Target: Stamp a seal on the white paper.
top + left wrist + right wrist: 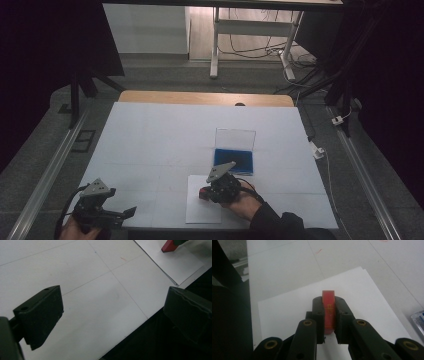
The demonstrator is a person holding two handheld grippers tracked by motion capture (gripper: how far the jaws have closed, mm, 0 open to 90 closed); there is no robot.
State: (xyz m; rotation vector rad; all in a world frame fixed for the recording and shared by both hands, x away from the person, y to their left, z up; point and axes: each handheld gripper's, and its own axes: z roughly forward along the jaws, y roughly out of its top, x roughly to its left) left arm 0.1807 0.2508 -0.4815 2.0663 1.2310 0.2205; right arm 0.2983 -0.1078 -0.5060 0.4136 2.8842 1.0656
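Note:
A small red stamp block (328, 294) with yellow markings is pinched between the jaws of my right gripper (328, 302), which is shut on it. The block hangs just above or on a white sheet of paper (287, 312). In the high view the right gripper (207, 193) holds the red block (202, 192) over the paper (202, 212) near the table's front edge. Behind it lies a blue ink pad (233, 160) in a clear case with its lid up. My left gripper (113, 292) stands open with nothing between its fingers, at the front left corner (125, 214).
The white table top (160, 135) has a wooden strip along its far edge. Metal rails run down both sides of the table. In the left gripper view the table's front edge (130, 331) crosses between the jaws, with the red block (170, 246) far off.

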